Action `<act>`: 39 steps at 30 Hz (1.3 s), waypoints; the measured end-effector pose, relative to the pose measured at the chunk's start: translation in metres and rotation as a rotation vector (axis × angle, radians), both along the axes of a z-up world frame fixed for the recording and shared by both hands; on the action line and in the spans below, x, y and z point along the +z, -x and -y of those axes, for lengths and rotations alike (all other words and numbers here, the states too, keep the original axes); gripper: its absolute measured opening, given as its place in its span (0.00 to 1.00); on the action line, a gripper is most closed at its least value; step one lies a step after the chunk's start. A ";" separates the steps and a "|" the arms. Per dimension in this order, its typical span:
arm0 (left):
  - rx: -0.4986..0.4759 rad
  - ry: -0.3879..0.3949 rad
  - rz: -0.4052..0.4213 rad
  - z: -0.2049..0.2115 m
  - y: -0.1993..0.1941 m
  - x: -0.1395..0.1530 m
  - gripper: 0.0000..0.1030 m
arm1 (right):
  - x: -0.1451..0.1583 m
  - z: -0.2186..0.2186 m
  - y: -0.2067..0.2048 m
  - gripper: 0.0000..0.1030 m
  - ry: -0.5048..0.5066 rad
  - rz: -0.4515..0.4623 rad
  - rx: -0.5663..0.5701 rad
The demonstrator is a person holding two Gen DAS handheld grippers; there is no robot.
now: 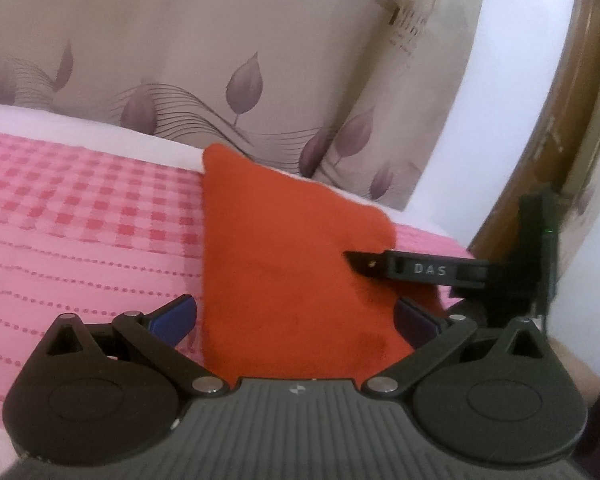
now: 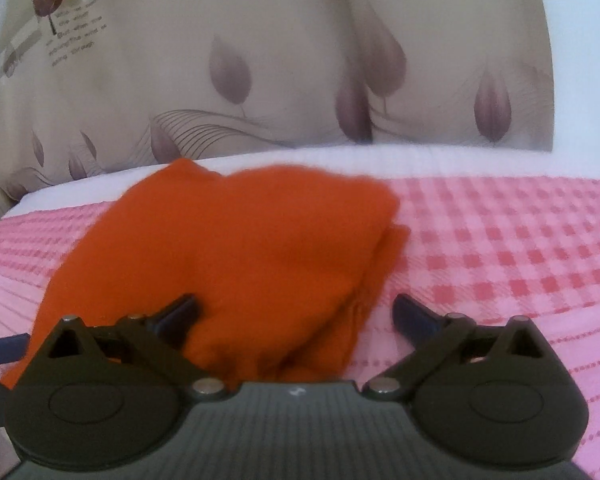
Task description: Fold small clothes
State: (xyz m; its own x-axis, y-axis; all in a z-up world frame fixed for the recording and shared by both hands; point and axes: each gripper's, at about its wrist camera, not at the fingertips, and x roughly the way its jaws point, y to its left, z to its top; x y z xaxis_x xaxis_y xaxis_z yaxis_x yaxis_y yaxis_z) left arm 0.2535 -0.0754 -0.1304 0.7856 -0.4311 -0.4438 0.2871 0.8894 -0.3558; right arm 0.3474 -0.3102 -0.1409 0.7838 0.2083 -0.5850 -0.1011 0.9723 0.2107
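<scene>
Now both spread hand-held grippers, left (image 1: 296, 316) and right (image 2: 296, 316), straddle the folded orange cloth (image 2: 236, 248), gripping nothing.

The left hand-held gripper (image 1: 296, 316) has a dark grey ribbed body flanked by two round black housings, each with a raised oval. Black link arms run out from silver pivot pins beside that ribbed body to blue-padded fingers (image 1: 176, 314). The right hand-held gripper (image 2: 296, 316) is built the same; one black finger (image 1: 380, 263) carries white letters "DAS" and a small green light behind it.
</scene>
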 end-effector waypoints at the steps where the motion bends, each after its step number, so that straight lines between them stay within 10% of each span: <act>1: 0.008 -0.010 0.000 0.000 0.000 0.000 1.00 | 0.001 0.000 0.002 1.00 0.006 0.004 -0.002; 39: 0.094 -0.152 -0.044 0.013 -0.004 -0.003 1.00 | 0.006 0.007 0.044 1.00 -0.173 -0.010 -0.055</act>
State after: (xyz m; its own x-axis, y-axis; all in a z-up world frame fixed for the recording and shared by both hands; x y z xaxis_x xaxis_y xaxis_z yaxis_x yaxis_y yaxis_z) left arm 0.2571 -0.0885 -0.1334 0.7976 -0.2827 -0.5328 0.1877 0.9558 -0.2261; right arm 0.3033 -0.3176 -0.1353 0.7911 0.2631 -0.5522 -0.0457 0.9256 0.3756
